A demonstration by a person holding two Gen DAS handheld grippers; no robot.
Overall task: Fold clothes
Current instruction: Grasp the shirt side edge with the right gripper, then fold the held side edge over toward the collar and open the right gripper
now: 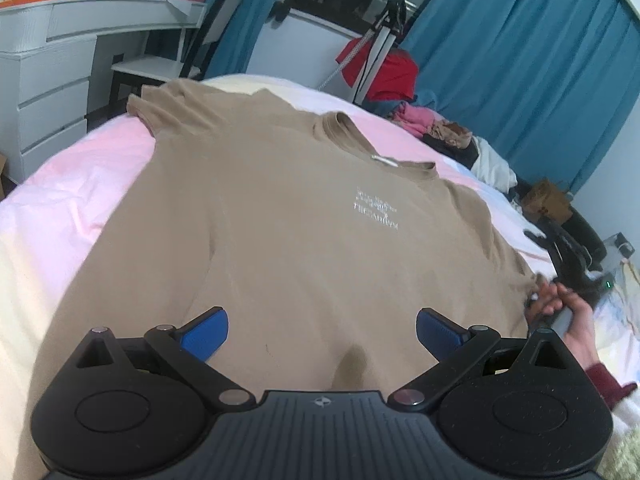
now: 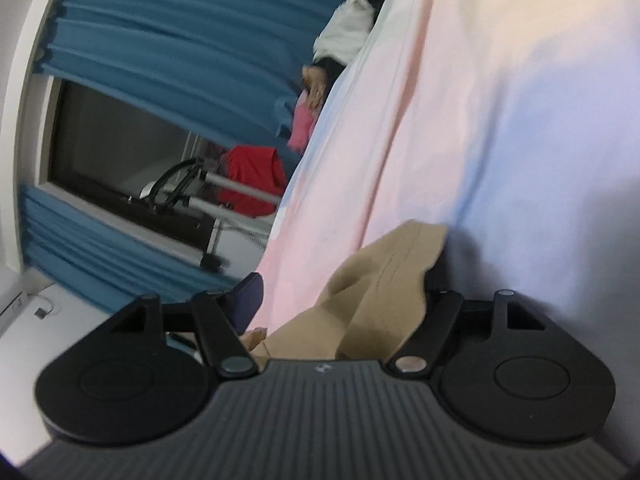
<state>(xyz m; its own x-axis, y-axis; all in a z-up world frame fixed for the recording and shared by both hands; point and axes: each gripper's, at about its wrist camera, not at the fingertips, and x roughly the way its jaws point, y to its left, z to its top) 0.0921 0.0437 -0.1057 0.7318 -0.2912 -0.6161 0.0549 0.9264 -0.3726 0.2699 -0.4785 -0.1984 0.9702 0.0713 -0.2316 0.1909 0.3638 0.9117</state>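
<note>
White print on tan t-shirt (image 1: 280, 240) chest, several lines, too blurred to read. No other text legible.

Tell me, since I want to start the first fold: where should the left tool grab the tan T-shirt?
Take the tan T-shirt at its near hem, coming in low from the near side. It lies flat and spread on the bed sheet, and the open left tool sits right over that edge.

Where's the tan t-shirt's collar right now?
In the left wrist view the collar sits upper centre, just above the shirt's white chest print, pointing toward the clothes pile at the far side of the bed.
</note>
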